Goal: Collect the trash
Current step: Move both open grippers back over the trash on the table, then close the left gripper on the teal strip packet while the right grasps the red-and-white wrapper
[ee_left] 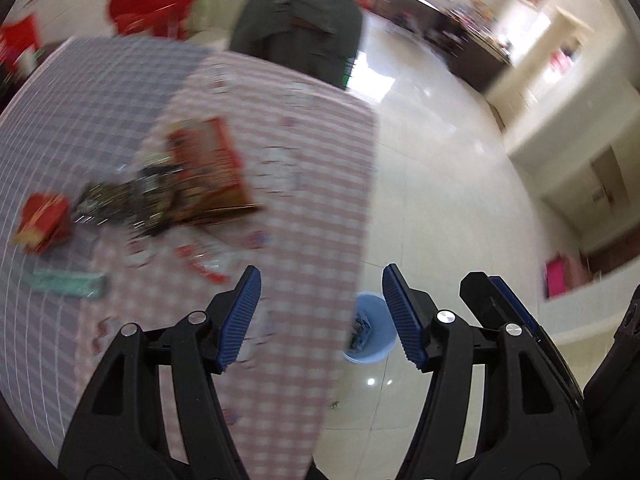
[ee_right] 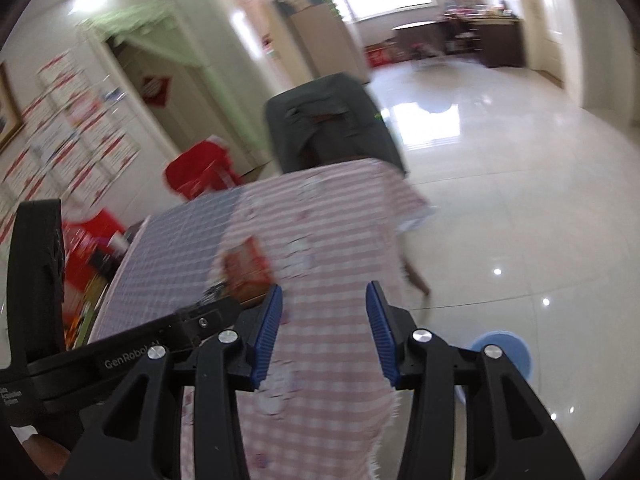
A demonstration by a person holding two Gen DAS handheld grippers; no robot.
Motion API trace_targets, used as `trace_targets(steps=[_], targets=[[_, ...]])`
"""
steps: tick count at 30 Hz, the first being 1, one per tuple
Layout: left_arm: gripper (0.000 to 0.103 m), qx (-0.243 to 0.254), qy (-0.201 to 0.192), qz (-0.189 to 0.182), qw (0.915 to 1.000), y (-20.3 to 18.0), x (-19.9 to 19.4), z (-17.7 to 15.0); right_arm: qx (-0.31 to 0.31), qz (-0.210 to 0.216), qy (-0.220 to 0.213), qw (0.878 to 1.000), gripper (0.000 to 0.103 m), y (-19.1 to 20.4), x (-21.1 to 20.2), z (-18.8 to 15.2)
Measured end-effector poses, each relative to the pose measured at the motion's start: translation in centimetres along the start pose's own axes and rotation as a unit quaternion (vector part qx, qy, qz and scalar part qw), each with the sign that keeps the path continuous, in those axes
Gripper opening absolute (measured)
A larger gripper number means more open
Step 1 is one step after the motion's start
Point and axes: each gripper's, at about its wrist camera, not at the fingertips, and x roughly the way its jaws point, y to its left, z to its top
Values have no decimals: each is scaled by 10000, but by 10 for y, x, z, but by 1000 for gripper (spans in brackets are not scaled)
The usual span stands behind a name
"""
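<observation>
two sets of tongs, left tongs (ee_left: 322, 312) and right tongs (ee_right: 324, 332), both spread apart and gripping nothing. hovering above the counter (ee_left: 312, 168) edge, likely lining up another pick. wrappers (ee_left: 132, 200) and a red packet (ee_left: 42, 218) scattered on the cloth, well apart from the blue bin (ee_left: 370, 330) down on the floor, parked beside the counter for easy drops.

Checked-cloth table (ee_left: 280, 240) with orange packet (ee_left: 208, 164), dark wrappers (ee_left: 132, 200), red carton (ee_left: 42, 222), green wrapper (ee_left: 68, 284).
</observation>
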Motion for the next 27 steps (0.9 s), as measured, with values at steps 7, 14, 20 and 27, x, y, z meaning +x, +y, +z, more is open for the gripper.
trace_targets(steps=[7, 14, 20, 27], targets=[[65, -1024, -110, 442, 9937, 102, -18, -9, -604, 436, 497, 9960, 45, 82, 43, -18], [66, -1612, -18, 811, 9836, 185, -12, -22, -923, 543, 881, 9903, 46, 128, 81, -46], [66, -1921, 194, 1002, 9760, 230, 9, -32, -1096, 448, 1116, 9867, 46, 146, 113, -65], [66, -2161, 470, 1150, 9684, 258, 42, -33, -1069, 146, 1269, 9860, 46, 140, 146, -69]])
